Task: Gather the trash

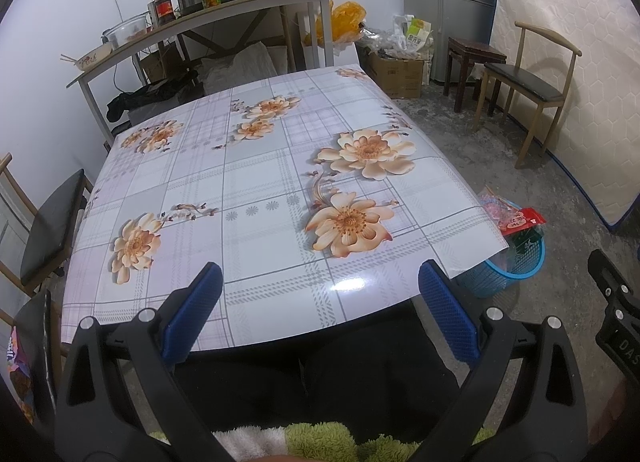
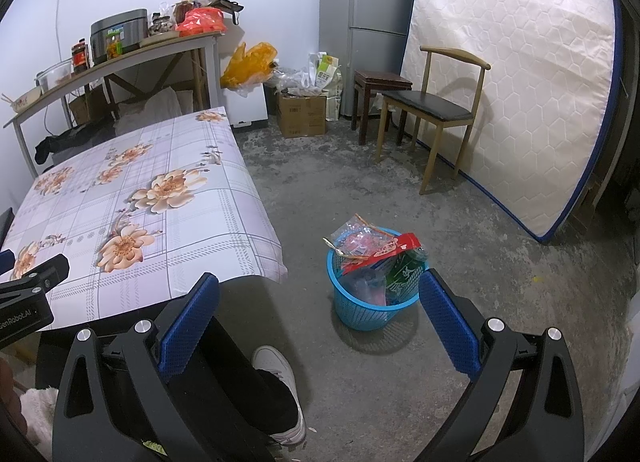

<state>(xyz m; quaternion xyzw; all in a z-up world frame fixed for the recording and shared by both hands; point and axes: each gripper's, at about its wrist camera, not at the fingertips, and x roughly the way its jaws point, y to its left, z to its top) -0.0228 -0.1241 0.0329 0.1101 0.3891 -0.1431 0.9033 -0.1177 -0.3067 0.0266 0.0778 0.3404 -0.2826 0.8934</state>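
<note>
A blue mesh waste basket stands on the concrete floor right of the table, stuffed with red, pink and green snack wrappers. The same basket peeks out past the table's right corner in the left wrist view. My right gripper hangs open above the floor just short of the basket, nothing between its blue pads. My left gripper is open over the near edge of the table, which has a flowered plaid cloth with nothing lying on it. The other gripper's black body shows at the right edge.
The person's dark trousers and a white shoe are below the grippers. A wooden chair, a dark stool, a fridge and a leaning mattress line the right side. A cluttered shelf table stands behind; another chair at left.
</note>
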